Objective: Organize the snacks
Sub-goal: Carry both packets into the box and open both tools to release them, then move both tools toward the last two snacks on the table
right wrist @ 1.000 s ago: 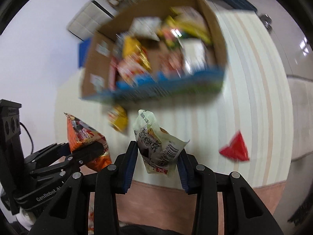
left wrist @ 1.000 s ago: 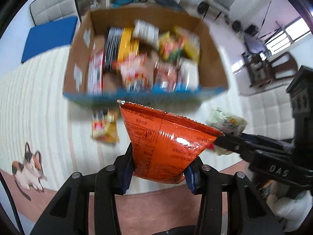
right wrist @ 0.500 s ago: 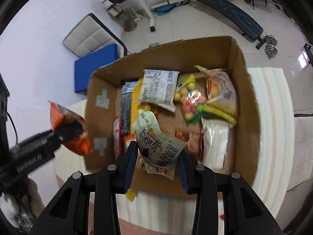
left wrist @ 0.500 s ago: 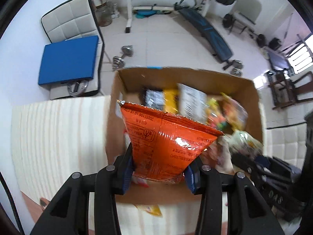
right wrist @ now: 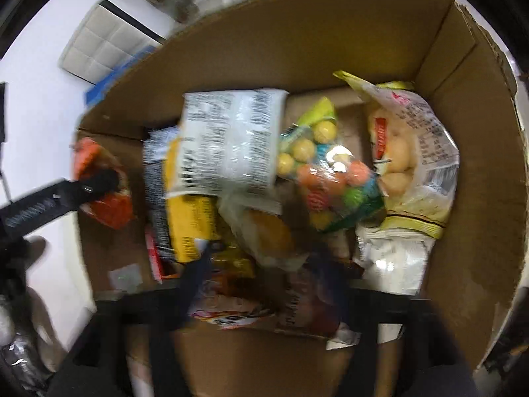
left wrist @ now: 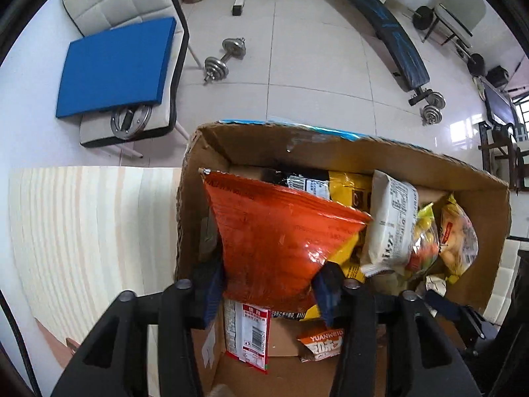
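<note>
My left gripper [left wrist: 267, 284] is shut on an orange snack bag [left wrist: 277, 238] and holds it over the left end of an open cardboard box [left wrist: 330, 139]. The box holds several snack packets, among them a white one [left wrist: 390, 225] and a bag of coloured balls [right wrist: 330, 178]. My right gripper [right wrist: 261, 264] is deep inside the box [right wrist: 297, 49], low over the packets. The view is blurred. Its fingers stand apart with a pale bread-like packet [right wrist: 261, 231] lying between and ahead of them. The left gripper with the orange bag shows at the left of the right wrist view [right wrist: 96, 182].
The box stands on a pale striped table [left wrist: 82, 231]. Beyond it are a chair with a blue cushion [left wrist: 115, 66], dumbbells [left wrist: 224, 56] and a weight bench [left wrist: 396, 43] on a tiled floor.
Both grippers moved forward and down over the box. The right gripper dropped into the box, and the packet it held now lies among the others, with the fingers wider apart.
</note>
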The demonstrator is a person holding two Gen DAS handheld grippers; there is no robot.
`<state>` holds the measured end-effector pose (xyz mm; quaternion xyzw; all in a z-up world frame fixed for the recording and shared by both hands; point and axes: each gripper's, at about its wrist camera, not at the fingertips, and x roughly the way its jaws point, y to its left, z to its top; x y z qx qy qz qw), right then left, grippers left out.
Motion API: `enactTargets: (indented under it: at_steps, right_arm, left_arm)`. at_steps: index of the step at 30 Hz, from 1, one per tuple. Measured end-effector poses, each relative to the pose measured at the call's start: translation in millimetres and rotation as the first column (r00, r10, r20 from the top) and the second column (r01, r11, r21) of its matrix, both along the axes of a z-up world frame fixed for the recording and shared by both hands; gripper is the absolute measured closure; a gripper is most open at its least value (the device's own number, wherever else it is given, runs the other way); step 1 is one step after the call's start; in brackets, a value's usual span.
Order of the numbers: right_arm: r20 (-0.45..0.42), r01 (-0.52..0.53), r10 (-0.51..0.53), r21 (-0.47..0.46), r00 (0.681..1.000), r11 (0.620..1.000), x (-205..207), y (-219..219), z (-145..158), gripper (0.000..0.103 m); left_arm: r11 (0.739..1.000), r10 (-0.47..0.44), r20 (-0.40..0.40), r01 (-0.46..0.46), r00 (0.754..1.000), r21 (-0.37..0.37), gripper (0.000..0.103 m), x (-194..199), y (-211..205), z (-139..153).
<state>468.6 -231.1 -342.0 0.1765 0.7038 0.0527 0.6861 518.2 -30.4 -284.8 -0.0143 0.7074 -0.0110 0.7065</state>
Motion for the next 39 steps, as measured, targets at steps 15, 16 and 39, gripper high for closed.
enactTargets:
  at_steps: [15,16,39]
  right_arm:
    - [0.035,-0.046,0.051,-0.137,0.998,0.990,-22.8,-4.9,37.4,0.007]
    - [0.046,-0.051,0.058,-0.143,0.997,0.988,-29.5,-5.1,43.5,0.007]
    - [0.290,-0.012,0.102,-0.297,0.951,0.955,-169.8,-14.6,143.2,0.007]
  left_arm:
    - [0.998,-0.050,0.076,0.052,0.996,-0.028,0.013,-31.8,-15.2,20.3]
    - [0.998,-0.051,0.088,0.054,0.995,-0.034,0.013,-39.8,-15.5,23.1]
    - [0.997,-0.079,0.376,0.075,0.923,0.025,0.013,-205.6,-18.7,104.7]
